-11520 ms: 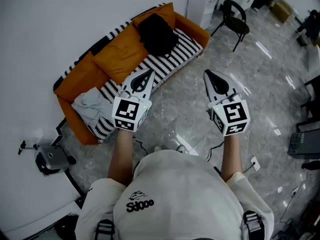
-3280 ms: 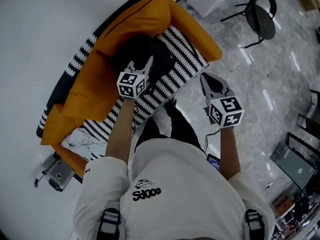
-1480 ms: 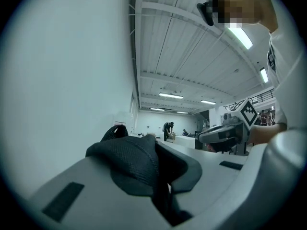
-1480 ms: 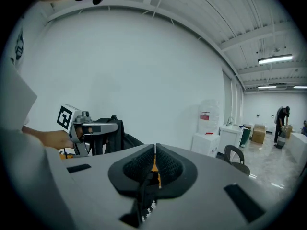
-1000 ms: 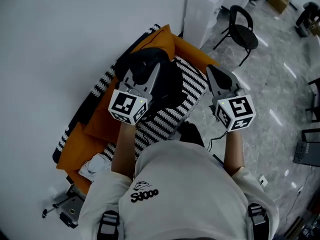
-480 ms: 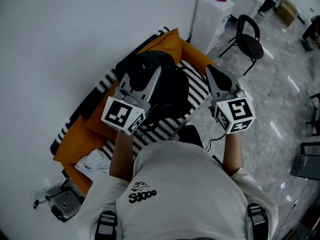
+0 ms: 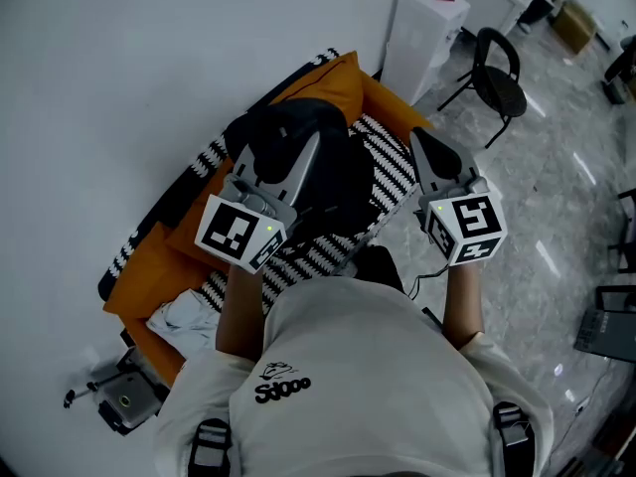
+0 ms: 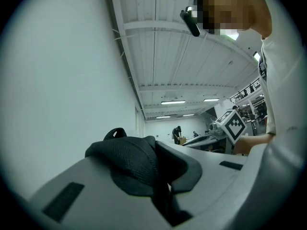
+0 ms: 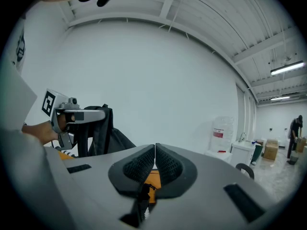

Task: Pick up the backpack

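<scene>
1. The person's white shirt (image 7: 348, 386) fills the 6 o'clock edge of the head view, and both forearms reach forward from it.
2. The right tongs (image 7: 427, 147) point towards 12 o'clock, roughly level. Their ribbed pads are pressed together with nothing between them.
3. The left tongs (image 7: 303, 152), at 9 o'clock of the right pair, are clamped almost fully closed on the black webbing handle (image 8: 127, 159) of the backpack (image 7: 343, 182).
4. The black backpack lies between the two tongs in the head view. In the right gripper view it hangs from the left pair, its straps running straight down from the grip. Whether its bottom touches the sofa cannot be told.
5. Under it is an orange sofa (image 7: 397, 87) with a black-and-white striped cover (image 7: 393, 167). A grey cloth (image 7: 184, 311) lies at the sofa's 7 o'clock end.
6. Past the sofa, at 1 o'clock, a white water dispenser (image 7: 422, 28) stands by the wall. A black chair (image 7: 497, 68) is near it at its 3 o'clock.
</scene>
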A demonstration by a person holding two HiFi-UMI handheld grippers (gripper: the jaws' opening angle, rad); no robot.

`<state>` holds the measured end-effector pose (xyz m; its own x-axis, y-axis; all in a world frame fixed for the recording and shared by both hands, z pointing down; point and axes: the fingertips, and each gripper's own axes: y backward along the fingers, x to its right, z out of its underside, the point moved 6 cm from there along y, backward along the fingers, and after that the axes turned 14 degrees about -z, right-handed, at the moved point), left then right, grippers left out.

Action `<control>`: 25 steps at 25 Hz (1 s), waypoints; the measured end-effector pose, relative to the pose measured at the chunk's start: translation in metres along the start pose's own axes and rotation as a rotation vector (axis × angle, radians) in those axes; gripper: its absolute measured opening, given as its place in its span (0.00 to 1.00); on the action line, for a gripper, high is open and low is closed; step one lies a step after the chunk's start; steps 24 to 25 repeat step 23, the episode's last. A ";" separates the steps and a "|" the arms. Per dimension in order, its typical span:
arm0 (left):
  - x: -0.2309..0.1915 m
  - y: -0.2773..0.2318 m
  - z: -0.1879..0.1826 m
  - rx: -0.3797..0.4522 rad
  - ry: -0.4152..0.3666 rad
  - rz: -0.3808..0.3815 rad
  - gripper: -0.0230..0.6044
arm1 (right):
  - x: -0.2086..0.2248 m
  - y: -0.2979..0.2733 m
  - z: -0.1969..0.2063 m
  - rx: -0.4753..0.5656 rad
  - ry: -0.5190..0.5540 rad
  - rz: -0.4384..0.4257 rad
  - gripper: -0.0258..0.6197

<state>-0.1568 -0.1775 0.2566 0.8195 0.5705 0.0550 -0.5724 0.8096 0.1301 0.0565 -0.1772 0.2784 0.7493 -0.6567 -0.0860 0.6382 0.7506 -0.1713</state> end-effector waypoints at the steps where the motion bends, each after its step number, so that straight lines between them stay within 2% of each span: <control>1: 0.000 0.000 0.001 -0.002 0.001 0.000 0.10 | 0.000 0.000 0.001 -0.004 -0.001 0.001 0.09; 25: 0.004 -0.008 0.018 -0.062 0.011 0.003 0.10 | 0.002 0.005 0.006 -0.031 0.005 0.004 0.09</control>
